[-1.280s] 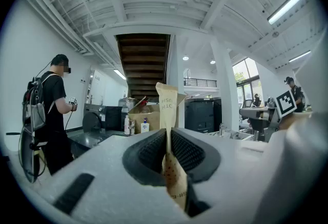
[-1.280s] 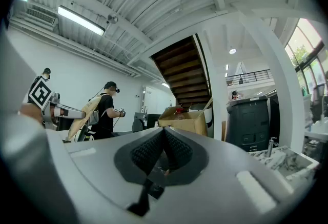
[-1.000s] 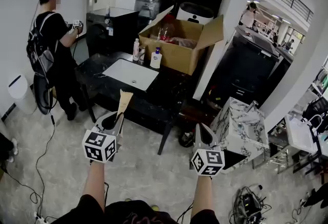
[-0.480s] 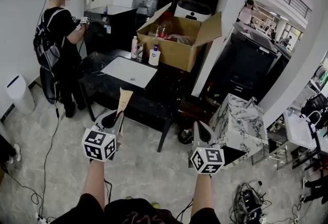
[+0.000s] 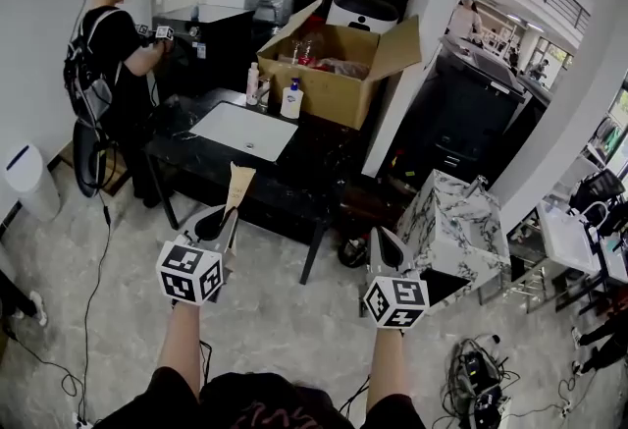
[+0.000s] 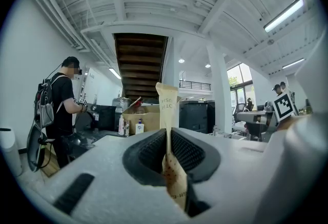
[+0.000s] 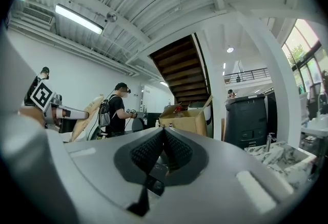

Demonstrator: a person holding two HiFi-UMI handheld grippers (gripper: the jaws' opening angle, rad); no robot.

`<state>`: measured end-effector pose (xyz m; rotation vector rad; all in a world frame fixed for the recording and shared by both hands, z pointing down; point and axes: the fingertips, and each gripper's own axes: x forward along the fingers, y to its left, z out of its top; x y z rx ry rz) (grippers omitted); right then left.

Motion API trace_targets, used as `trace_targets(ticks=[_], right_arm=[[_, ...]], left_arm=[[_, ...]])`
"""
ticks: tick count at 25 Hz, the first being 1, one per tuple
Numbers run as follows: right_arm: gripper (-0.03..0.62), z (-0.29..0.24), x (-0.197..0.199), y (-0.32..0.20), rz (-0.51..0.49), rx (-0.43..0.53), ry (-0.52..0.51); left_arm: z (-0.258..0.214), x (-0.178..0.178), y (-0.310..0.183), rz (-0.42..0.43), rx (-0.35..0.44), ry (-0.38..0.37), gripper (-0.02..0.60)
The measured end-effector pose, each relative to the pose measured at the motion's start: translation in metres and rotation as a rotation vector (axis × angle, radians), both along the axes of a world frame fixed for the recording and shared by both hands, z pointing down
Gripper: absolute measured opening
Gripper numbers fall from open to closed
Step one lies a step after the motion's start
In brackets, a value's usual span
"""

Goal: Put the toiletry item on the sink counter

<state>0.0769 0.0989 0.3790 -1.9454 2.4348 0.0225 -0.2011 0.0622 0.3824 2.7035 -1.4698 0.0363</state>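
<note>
A flat tan packet (image 5: 238, 187) stands upright between the jaws of my left gripper (image 5: 223, 218), which is shut on it. In the left gripper view the packet (image 6: 168, 107) sticks up out of that gripper (image 6: 167, 138). My right gripper (image 5: 383, 242) is beside it, shut with nothing in it; its pads meet in the right gripper view (image 7: 163, 133). Ahead and lower stands the black sink counter (image 5: 294, 184) with a white basin (image 5: 242, 131). Both grippers are short of it, over the floor.
Two bottles (image 5: 291, 100) and an open cardboard box (image 5: 334, 74) sit at the counter's far end. A person (image 5: 108, 54) stands at its left end. A marble sink unit (image 5: 456, 231) is to the right, a white bin (image 5: 22, 180) far left, cables on the floor.
The view has shifted a little, so the counter and box sit slightly left and higher. The person at the left has moved. Both grippers keep their pose and the packet stays gripped.
</note>
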Motion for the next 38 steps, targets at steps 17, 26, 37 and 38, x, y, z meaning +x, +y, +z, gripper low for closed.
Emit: trace_targets(ticks=[17, 26, 37, 38], right_arm=[[0.003, 0.013, -0.01, -0.019, 0.051, 0.009, -0.007], [0.003, 0.018, 0.012, -0.07, 0.058, 0.027, -0.011], [0.003, 0.035, 0.036, -0.147, 0.042, -0.008, -0.018], [0.003, 0.037, 0.037, -0.154, 0.038, -0.013, -0.021]], left_arm=[[0.014, -0.007, -0.03, 0.049, -0.002, -0.009, 0.033], [0.022, 0.016, -0.081, 0.058, -0.003, -0.003, 0.032], [0.044, 0.04, -0.149, 0.043, -0.052, -0.011, 0.033], [0.046, 0.041, -0.155, 0.041, -0.057, -0.014, 0.033]])
